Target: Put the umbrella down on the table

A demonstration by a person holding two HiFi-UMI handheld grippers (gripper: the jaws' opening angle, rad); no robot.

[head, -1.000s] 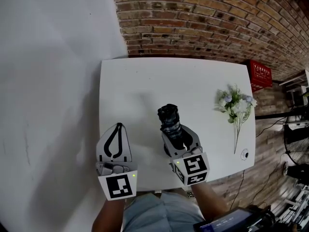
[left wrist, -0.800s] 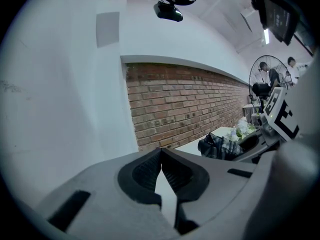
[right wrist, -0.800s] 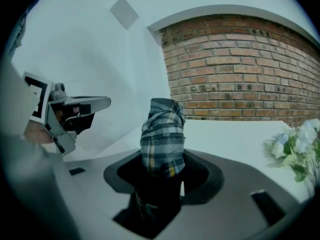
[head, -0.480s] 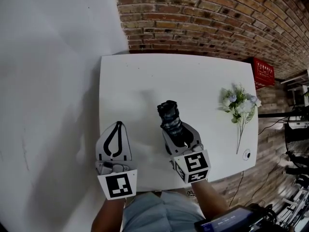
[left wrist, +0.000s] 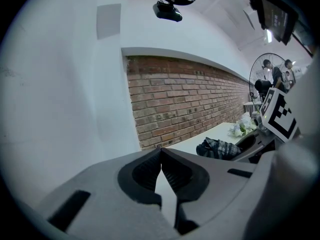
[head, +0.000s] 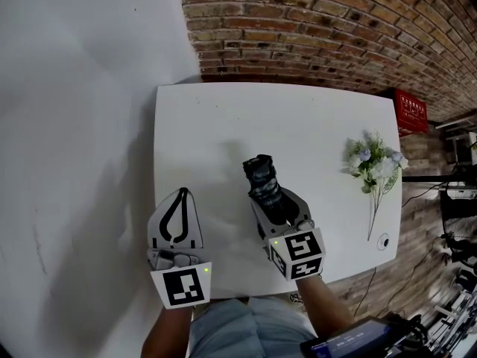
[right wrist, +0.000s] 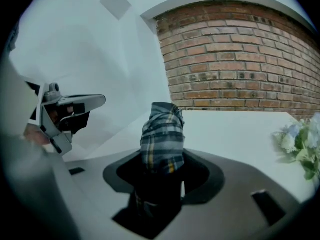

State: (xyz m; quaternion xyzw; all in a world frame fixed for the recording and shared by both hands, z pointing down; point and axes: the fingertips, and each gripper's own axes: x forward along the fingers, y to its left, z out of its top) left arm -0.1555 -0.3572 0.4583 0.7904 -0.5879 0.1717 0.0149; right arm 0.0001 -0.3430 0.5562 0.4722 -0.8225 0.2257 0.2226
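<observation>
Leftmost, the left gripper (head: 181, 194) is seen over the near left corner of the bench (head: 223, 118). Its jaws are brought together and nothing is held between them. This is confirmed in the left gripper view, where the ribbed pads meet at their tips. No part in the task appears to be taken by it.

Just to its right, the right gripper (head: 277, 204) is held low over the near edge of the bench. It is clamped on the lower end of the folded plaid umbrella (head: 261, 179). In the right gripper view the umbrella (right wrist: 162, 129) is seen standing out from between the jaws, with its free end pointed away toward the brick wall (right wrist: 240, 54). From the left gripper view the umbrella (left wrist: 218, 147) is seen close above the white surface. Whether its far end already touches the bench cannot be told.

Further right, flowers (head: 370, 162) lie near the right edge, well apart from the umbrella.

The task is judged to be well along but not finished. The umbrella has been brought over a bare middle part of the bench and is carried low, yet it is not released. It remains to be laid flat on the surface, the jaws to be opened, and the gripper to be drawn back.
</observation>
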